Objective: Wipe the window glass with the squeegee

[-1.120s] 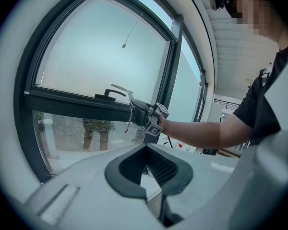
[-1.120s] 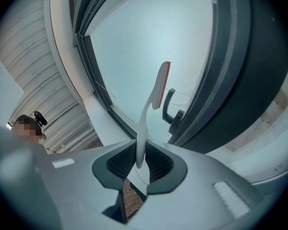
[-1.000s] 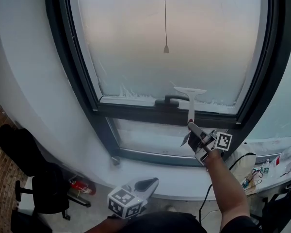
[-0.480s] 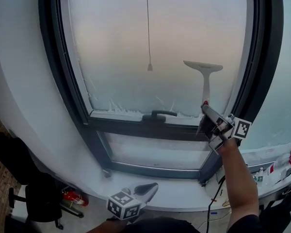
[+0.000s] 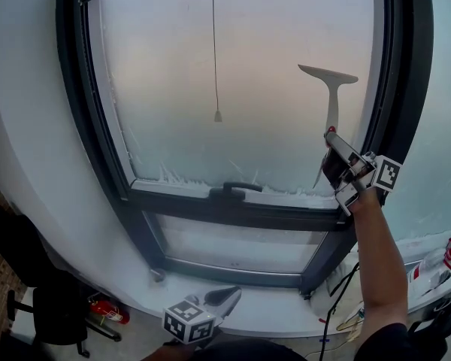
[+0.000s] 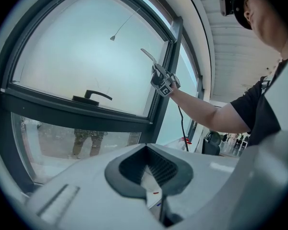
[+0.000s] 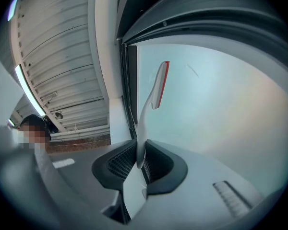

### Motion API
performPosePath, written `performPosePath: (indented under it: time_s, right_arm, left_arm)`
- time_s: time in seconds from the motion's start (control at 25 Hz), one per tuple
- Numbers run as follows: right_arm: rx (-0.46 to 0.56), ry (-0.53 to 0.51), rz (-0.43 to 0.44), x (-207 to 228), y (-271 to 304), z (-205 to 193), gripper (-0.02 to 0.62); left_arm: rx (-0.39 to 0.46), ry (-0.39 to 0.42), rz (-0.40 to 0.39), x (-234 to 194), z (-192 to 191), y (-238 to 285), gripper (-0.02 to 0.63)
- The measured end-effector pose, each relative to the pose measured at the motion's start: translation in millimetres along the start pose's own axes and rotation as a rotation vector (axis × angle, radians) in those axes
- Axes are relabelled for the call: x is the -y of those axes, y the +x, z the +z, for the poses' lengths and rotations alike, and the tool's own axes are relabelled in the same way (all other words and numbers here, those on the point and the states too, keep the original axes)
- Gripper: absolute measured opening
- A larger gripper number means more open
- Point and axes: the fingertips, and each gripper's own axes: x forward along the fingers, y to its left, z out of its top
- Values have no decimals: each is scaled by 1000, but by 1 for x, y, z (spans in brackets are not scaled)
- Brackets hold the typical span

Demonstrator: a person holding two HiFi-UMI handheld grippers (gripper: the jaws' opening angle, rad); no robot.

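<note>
- Clamping the white handle of the squeegee (image 5: 331, 100) between its pads, the right tool (image 5: 332, 147) is raised in front of the window glass (image 5: 240, 74), with the person's bare forearm (image 5: 376, 254) stretched up behind it.
- The squeegee stands upright, its blade level at the top, over the right part of the upper pane, near the dark window frame (image 5: 395, 89).
- In the right gripper view the red-edged blade faces the glass; whether it presses on the pane cannot be told.
- The glass looks frosted or fogged, with a ragged streaky edge along the bottom.
- A thin pull cord (image 5: 217, 116) hangs before the pane's middle.
- A dark window handle (image 5: 233, 189) lies on the crossbar below.
- The left tool (image 5: 227, 295) is held low near the person's body, well apart from the window, its jaws closed on nothing.
</note>
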Motion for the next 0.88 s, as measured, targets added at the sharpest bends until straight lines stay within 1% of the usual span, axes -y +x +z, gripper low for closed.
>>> performPosePath:
  time_s: [0.16, 0.48, 0.68, 0.88]
  right_arm:
    - [-21, 21, 28, 4, 1, 4, 81]
    - [-51, 44, 51, 7, -7, -4, 81]
    - [-61, 62, 47, 9, -15, -17, 81]
    - [-58, 86, 26, 13, -27, -31, 81]
  left_arm:
    - [9, -11, 0, 2, -1, 10, 0]
    - [14, -25, 1, 8, -6, 20, 0]
    - [3, -24, -2, 10, -8, 20, 0]
    - [-31, -16, -11, 14, -12, 15, 0]
